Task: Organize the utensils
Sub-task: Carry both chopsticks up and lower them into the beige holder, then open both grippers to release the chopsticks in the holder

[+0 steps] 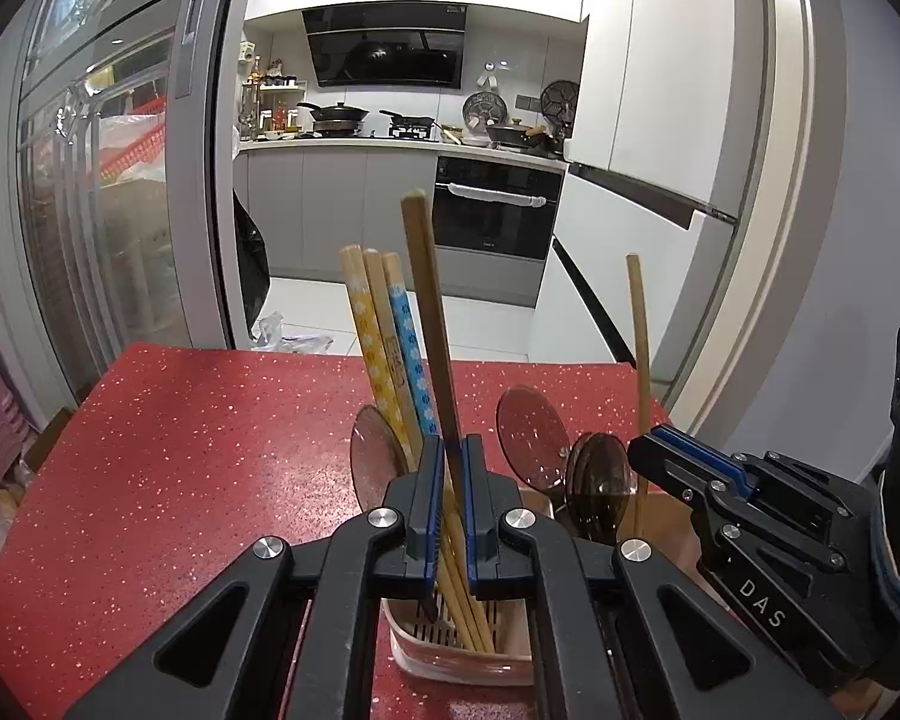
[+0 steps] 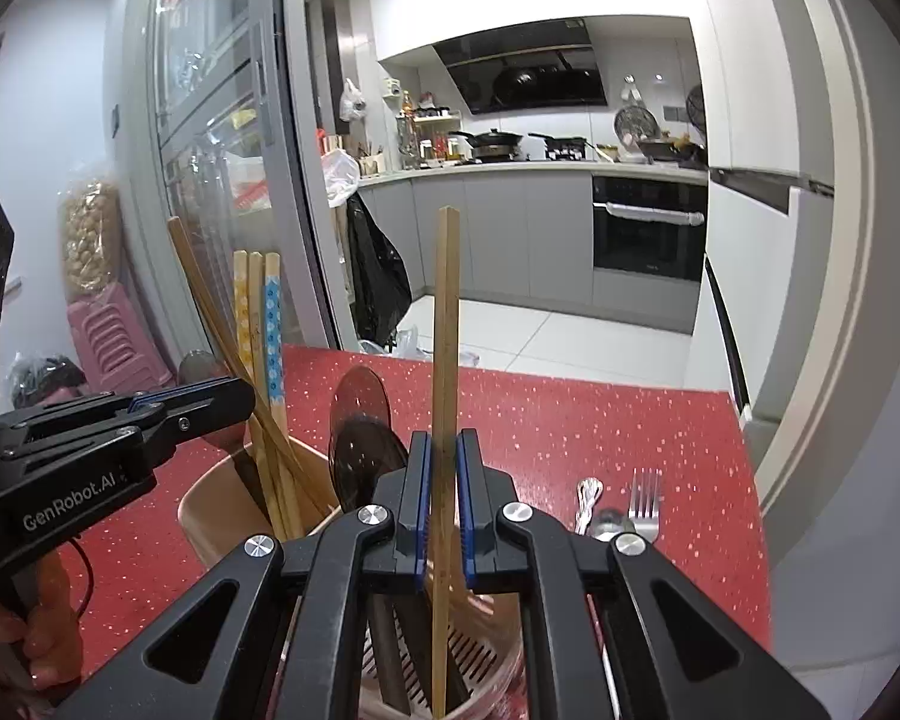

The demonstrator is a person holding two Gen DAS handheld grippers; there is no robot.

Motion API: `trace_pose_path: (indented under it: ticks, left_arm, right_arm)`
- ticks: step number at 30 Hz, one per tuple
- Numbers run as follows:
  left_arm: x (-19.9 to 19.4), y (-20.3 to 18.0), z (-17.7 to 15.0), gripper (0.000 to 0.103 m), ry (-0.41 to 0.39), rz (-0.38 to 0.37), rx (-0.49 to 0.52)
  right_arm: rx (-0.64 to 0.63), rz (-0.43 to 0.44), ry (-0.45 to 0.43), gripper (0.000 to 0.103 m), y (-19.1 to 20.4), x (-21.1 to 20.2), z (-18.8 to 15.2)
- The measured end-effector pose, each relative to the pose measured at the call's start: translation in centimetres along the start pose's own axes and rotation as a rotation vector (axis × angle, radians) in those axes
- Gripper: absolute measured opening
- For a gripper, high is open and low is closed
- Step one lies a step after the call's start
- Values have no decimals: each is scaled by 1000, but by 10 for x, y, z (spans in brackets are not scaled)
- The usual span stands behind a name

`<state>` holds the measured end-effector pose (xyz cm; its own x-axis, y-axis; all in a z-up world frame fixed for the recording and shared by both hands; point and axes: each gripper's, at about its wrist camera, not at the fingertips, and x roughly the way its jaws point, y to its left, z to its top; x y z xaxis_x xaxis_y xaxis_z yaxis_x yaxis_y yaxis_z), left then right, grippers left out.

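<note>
A beige utensil holder (image 1: 450,651) with a slotted bottom stands on the red speckled table (image 1: 180,450). It holds patterned chopsticks (image 1: 384,354) and dark plastic spoons (image 1: 531,435). My left gripper (image 1: 450,456) is shut on a plain wooden chopstick (image 1: 429,312) standing in the holder. My right gripper (image 2: 444,450) is shut on another wooden chopstick (image 2: 447,324) whose tip rests on the holder's (image 2: 210,510) bottom. Each gripper shows in the other's view: the right (image 1: 654,450), the left (image 2: 234,396).
A metal fork (image 2: 645,501) and a metal spoon (image 2: 588,501) lie on the table (image 2: 600,420) to the right of the holder. Beyond the table's far edge is an open kitchen. A glass cabinet stands on the left and a white fridge on the right.
</note>
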<state>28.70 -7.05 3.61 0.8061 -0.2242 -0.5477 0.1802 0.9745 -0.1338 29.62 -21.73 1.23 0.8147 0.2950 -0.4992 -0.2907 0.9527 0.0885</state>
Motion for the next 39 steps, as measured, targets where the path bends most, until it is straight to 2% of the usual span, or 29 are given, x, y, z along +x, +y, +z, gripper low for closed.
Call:
trace_pose_path:
  ticks: [17,23,28,35,39]
  left_arm:
    - [-3,3,-5,30,30,-8,-20]
    - [-6,4,-7,30,38,-41,-21]
    - [-9,7,-11,30,41,-51,-20]
    - [-15,9,-18,30,56,-23,-12]
    - [-21,13,-22,30,62,-6,-20]
  right_arm:
    - [64,31,75,10,-7,-5,1]
    - [79,39,92,12,-6,-7,0]
    - [100,47,93,20,-8,-14,1]
    - [130,52,103,30,-5,-25,1]
    - [140,49,108,32,-2,-33,-1]
